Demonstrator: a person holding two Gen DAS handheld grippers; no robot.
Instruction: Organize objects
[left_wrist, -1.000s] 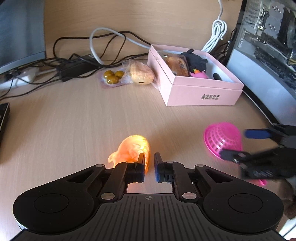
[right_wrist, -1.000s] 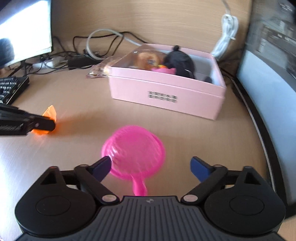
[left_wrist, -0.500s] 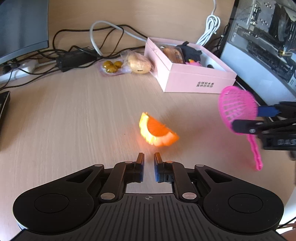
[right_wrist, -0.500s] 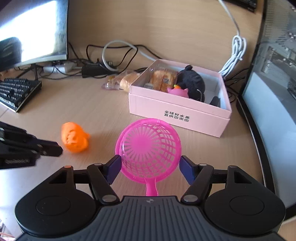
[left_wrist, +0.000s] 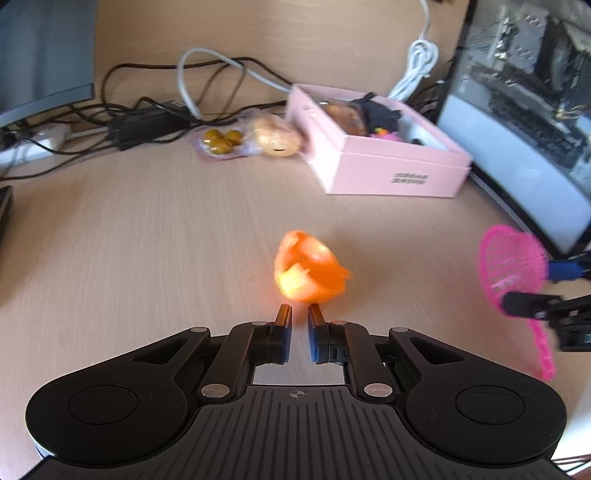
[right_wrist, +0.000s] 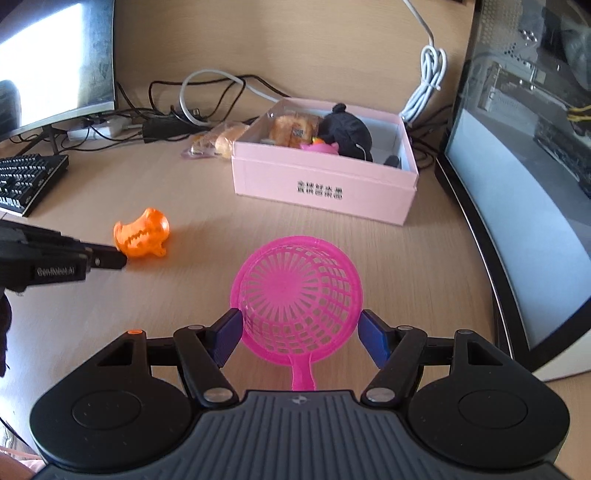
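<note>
The pink strainer (right_wrist: 299, 295), a small plastic mesh scoop with a short handle, sits pinched by its rim between the blue pads of the right gripper (right_wrist: 300, 334), held above the wooden desk (right_wrist: 406, 266). One orange toy (left_wrist: 308, 271) lies on the desk just ahead of the left gripper (left_wrist: 299, 325), whose fingers are pressed nearly together with only a thin slit between them and hold nothing. That gripper's side carries white lettering, blurred but reading roughly "GenRobot.AI". One pink box (right_wrist: 325, 184) stands farther back with two lines of small black characters printed on its front, too small to read; inside are a black plush, a pink toy and a wrapped bun. A keyboard (right_wrist: 26, 181), a monitor and tangled cables line the desk's back edge.
</note>
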